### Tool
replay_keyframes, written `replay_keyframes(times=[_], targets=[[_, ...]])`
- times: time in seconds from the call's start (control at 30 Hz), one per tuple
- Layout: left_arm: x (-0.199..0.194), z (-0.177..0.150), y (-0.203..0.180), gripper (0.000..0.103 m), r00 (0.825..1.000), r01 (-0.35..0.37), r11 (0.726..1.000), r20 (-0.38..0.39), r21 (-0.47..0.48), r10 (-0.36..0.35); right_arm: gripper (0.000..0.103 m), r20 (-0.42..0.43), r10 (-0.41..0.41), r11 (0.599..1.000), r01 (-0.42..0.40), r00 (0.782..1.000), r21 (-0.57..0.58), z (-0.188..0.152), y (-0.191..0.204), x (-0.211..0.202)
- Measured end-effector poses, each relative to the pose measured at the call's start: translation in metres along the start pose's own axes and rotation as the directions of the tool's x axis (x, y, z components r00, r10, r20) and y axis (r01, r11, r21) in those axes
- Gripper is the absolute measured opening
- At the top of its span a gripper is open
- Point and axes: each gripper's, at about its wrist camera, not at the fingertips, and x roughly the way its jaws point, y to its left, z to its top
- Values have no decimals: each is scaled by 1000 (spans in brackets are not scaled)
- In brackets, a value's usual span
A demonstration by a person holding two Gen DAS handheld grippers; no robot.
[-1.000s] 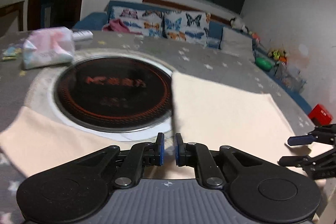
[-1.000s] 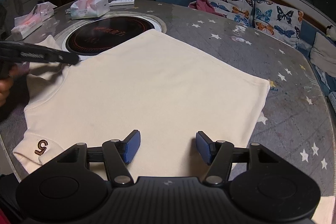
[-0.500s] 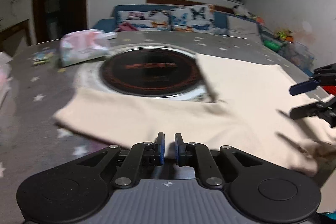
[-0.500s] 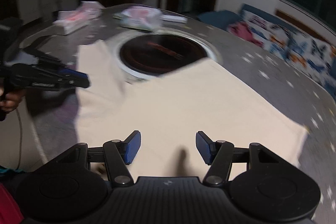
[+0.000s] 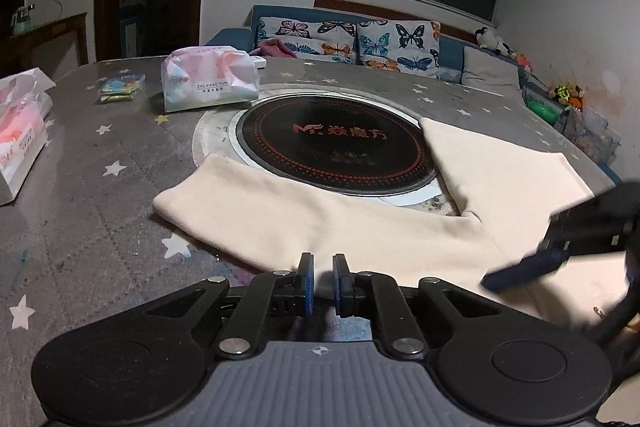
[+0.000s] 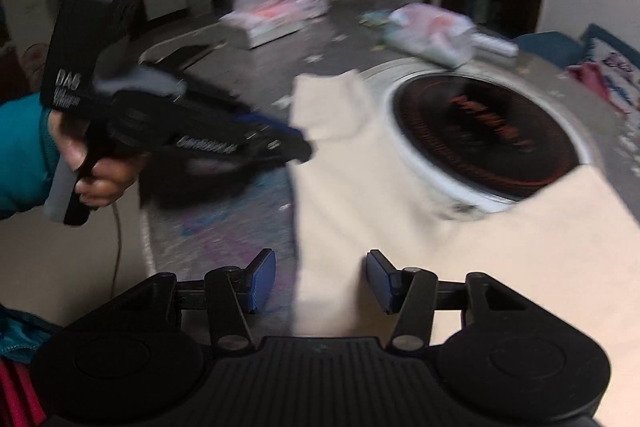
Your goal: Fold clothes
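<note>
While a cream shirt [image 5: 400, 227] lies spread on a star-patterned table [image 5: 80, 227], its body stretching to the right of the round black cooktop [image 5: 336, 147] set into the tabletop and one sleeve [image 5: 240, 203] running along the cooktop's near rim, a person works over it with two hand-held tools. In the left wrist view, the left gripper [image 5: 322, 281] hovers low at the sleeve's near edge, its blue pads drawn almost together with only a slim gap and no cloth visibly caught between them. Seen in the blurred right wrist view, the right gripper [image 6: 321, 281] sits with its jaws spread wide over the shirt's edge, grasping nothing.

Judging by its limp drape and soft wrinkles, the fabric looks light and floppy; it should sag and slide rather than hold a crease, so the sleeve end or the shoulder seam near the cooktop seems the surest place to pinch. Tissue packs [image 5: 210, 79] rest on the far side of the cooktop, well apart from the shirt.
</note>
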Motion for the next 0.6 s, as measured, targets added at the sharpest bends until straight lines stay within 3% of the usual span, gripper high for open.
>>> replay_keyframes(times=[0.07,0.23,0.33,0.47,0.6], targets=[[0,2,2,12,1000,1,1000,1,-21,-1,51,1,14,999,-14,1000,-39,-1,9,2],[-4,10,13,12,997,-72,993,29,-97,75,52,3,60,996,-60,998,-62,-2,21,3],[-1,15,25,16,984,-172,969,22,-180,178,52,9,58,995,-57,998,-82,-4,25,3],[5,19,47,33,956,-280,913,-1,-296,293,51,34,63,996,-61,997,-71,-2,24,-7],[8,21,58,33,950,-294,895,1,-335,313,51,48,33,998,-30,998,-52,0,20,-9]])
